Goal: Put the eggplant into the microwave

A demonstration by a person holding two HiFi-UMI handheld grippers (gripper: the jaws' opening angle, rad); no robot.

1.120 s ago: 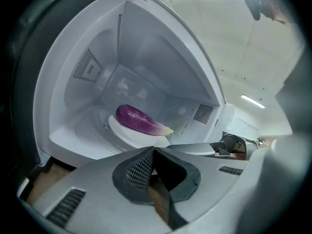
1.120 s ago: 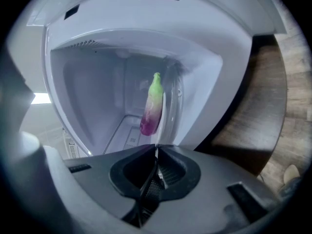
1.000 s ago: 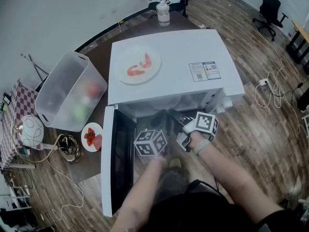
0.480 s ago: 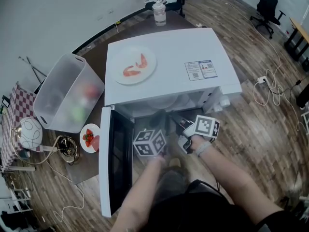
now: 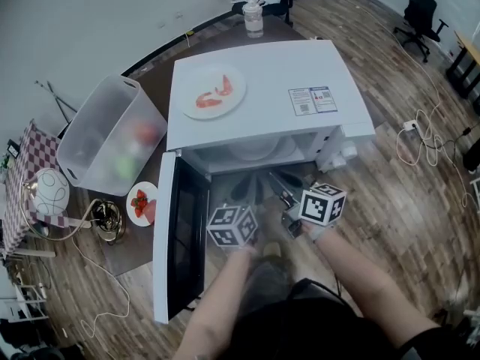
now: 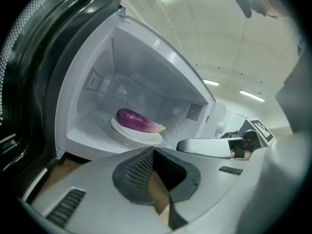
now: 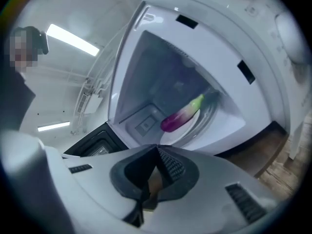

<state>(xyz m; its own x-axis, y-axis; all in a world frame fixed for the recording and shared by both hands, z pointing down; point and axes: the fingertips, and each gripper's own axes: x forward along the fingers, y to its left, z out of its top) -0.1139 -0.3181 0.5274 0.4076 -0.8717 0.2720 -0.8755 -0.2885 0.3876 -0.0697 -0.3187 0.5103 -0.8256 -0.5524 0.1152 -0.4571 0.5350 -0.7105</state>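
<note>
Wood flooring [image 5: 390, 193] surrounds the bench [image 5: 155, 83] whose microwave [image 5: 270, 73] stands open, and we see the eggplant [image 6: 138, 120] lying on the plate [image 6: 141, 136] inside, our left hand-held gripper [image 6: 153, 152] and right hand-held gripper [image 7: 157, 147] both closed on nothing, so we judge only the door [image 5: 180, 246] is left to shut.

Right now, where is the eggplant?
The eggplant lies on the white plate inside the microwave, whose door stands open. Both gripper views show it through the doorway, left of centre in the left gripper view.
</note>
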